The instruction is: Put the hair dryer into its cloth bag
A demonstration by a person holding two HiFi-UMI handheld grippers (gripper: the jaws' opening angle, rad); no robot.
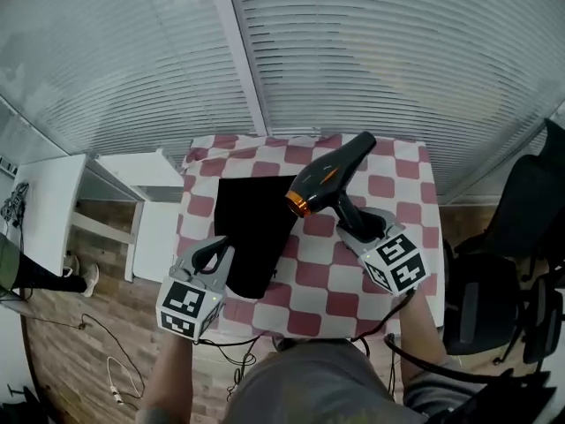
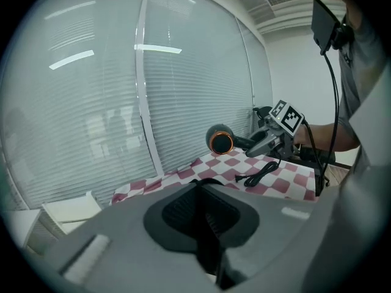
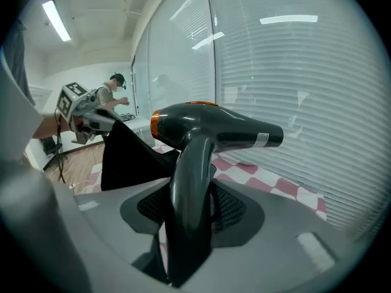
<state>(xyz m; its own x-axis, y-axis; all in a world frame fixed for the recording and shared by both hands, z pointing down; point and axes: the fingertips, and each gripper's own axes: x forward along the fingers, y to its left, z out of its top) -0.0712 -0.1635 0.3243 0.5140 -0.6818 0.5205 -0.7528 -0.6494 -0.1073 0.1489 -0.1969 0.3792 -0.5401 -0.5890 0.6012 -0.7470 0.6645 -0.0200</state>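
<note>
Right tool (image 1: 357, 226): jaws part-way apart and clamped on the handle of the hair dryer (image 1: 328, 178). In the right gripper view the handle runs up between the two pads (image 3: 229, 207), and both pads press on it. The dryer is clear of the counter (image 1: 388, 185), held in the air over its right half. Its barrel lies roughly level. The orange-ringed end points toward the counter's left half, and the black nozzle end points toward the far edge.

Left tool (image 1: 214, 253): jaws together, pinching a thin fold of black fabric, seen in the left gripper view as a dark strip between the closed pads. That fabric is the cloth bag (image 1: 256, 226). Head view puts the bag over the left half of the counter, its near corner at the left tool by the counter's near-left edge. In the right gripper view the bag (image 3: 125, 157) hangs as a dark sheet from the left tool, raised off the counter at that corner.

The dryer is outside the bag, with its orange end just above the bag's right edge; I cannot tell whether the two touch.

A black power cord (image 2: 259, 174) lies coiled on the counter's checked cloth below the dryer.
</note>
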